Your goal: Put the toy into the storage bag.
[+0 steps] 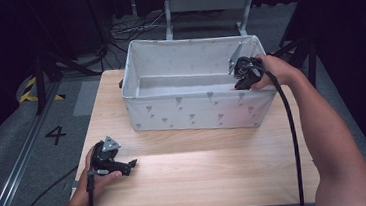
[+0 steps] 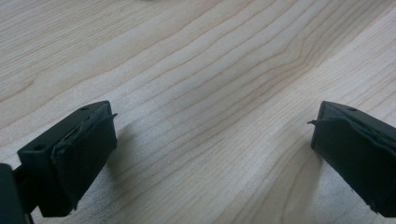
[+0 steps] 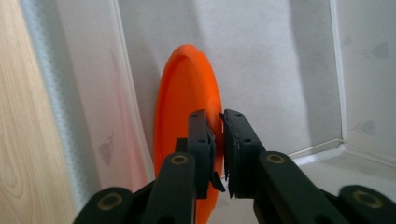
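An orange plate (image 3: 187, 93) stands on edge inside a white fabric box (image 1: 191, 110), leaning against the box's near wall. My right gripper (image 3: 219, 116) reaches down into the box's right end (image 1: 247, 75) and is shut on the plate's rim. My left gripper (image 1: 132, 163) rests low over the wooden table (image 1: 202, 171) near its front left. Its jaws stand wide open (image 2: 212, 126), and between them lies bare wood.
The box has a small grey print and stands at the back of the table, open at the top. A chair (image 1: 207, 5) and cables (image 1: 129, 30) lie on the floor beyond. A dark stand (image 1: 43, 75) is at the far left.
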Motion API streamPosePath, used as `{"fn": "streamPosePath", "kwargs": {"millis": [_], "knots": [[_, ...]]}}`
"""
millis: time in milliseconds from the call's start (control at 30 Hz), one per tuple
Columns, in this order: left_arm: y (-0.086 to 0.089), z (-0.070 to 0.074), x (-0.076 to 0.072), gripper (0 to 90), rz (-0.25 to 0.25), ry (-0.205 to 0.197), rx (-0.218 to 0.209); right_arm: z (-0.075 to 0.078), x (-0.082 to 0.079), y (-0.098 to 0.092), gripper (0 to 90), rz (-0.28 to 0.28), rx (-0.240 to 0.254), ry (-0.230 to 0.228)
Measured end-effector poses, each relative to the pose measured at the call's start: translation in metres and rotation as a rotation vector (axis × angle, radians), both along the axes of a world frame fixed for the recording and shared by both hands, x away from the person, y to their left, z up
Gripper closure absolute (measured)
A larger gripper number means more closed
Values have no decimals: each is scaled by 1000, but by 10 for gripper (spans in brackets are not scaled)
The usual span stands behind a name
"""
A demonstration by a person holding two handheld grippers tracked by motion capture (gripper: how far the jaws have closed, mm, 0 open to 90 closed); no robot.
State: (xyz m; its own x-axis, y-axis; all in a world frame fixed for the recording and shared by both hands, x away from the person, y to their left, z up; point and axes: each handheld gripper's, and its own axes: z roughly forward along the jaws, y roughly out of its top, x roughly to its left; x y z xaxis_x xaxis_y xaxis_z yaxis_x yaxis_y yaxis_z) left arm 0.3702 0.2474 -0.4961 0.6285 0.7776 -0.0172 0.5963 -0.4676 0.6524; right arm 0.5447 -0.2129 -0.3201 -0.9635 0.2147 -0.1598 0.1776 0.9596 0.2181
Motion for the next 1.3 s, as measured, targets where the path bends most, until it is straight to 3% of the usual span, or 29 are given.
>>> {"fn": "streamPosePath", "kwargs": {"millis": [133, 233, 300, 333, 400, 433, 533, 700, 833, 967, 1300], "knots": [[0, 0, 0, 5, 0, 0, 0, 1, 0, -3, 756, -11, 39, -22], [0, 0, 0, 5, 0, 0, 0, 7, -2, -9, 697, -61, 141, -49], [0, 0, 0, 5, 0, 0, 0, 8, -1, -12, 698, -72, 169, -53], [0, 0, 0, 5, 0, 0, 0, 10, -3, -18, 664, -90, 214, -67], [0, 0, 0, 5, 0, 0, 0, 10, -4, -20, 658, -111, 234, -79], [0, 0, 0, 5, 0, 0, 0, 12, -5, -24, 652, -122, 283, -90], [0, 0, 0, 5, 0, 0, 0, 14, -8, -29, 621, -150, 324, -106], [0, 0, 0, 5, 0, 0, 0, 16, -11, -35, 565, -177, 351, -138], [0, 0, 0, 5, 0, 0, 1, 21, -18, -41, 505, -229, 444, -178], [0, 0, 0, 5, 0, 0, 1, 24, -29, -46, 474, -245, 513, -205], [0, 0, 0, 5, -2, 0, 0, 35, -51, -47, 345, -295, 546, -290]]}}
